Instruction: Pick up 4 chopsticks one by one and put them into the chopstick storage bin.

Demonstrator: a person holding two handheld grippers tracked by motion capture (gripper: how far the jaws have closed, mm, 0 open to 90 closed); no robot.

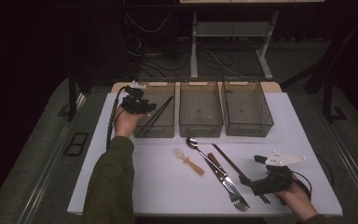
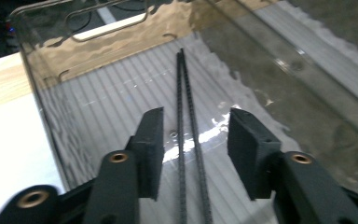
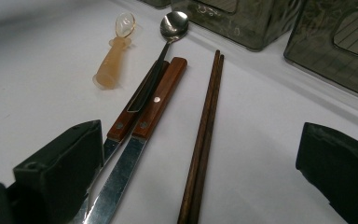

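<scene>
Left tool (image 2: 196, 140), jaws parted and clear of the black chopsticks (image 2: 186, 116) lying in the left bin (image 1: 161, 122) at the worktop's (image 1: 135, 186) far edge; right tool (image 3: 196, 186) wide open over brown chopsticks (image 3: 205, 130) near the front edge

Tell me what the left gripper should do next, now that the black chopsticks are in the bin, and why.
Probably lift the left gripper straight up out of the left bin. Its jaws stand apart with the black chopsticks lying free between them on the bin floor, so the drop looks done. More cutlery waits on the table: brown chopsticks, a spoon and a fork near the open right gripper.
</scene>
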